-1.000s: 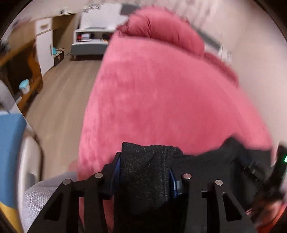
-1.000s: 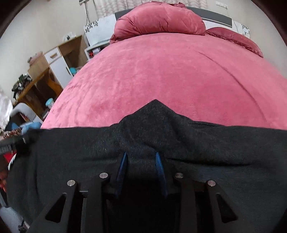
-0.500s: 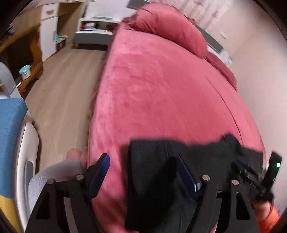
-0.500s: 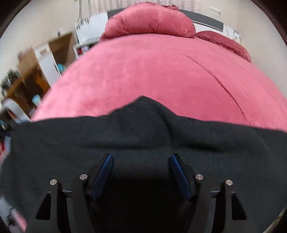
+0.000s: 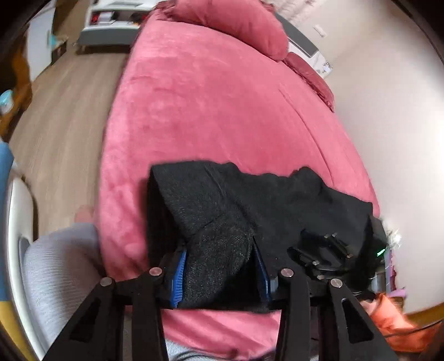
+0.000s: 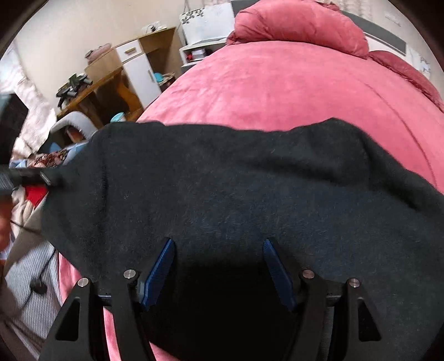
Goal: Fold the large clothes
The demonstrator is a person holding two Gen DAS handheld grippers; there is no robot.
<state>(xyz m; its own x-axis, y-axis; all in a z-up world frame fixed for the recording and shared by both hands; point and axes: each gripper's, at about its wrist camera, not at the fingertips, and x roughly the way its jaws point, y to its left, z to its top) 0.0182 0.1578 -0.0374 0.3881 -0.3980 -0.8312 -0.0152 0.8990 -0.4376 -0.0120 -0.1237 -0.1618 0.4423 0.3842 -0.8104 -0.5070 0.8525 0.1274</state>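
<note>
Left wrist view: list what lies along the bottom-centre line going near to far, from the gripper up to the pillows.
left gripper, closing on a bunched fold → black garment spread on the bed → bare pink bedspread → pink pillow.

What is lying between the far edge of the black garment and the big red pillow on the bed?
Only bare red bedcover. In the right wrist view, nothing lies between the black garment and the red pillow; the left wrist view shows the same.

Both grippers are black, with triangular cut-outs in their arms, round silver screws at the joints, and ribbed blue pads (image 6: 159, 270) inside the fingers. Beside the left gripper (image 5: 220, 273), the person wears grey ribbed-knit trousers (image 5: 59, 266).
</note>
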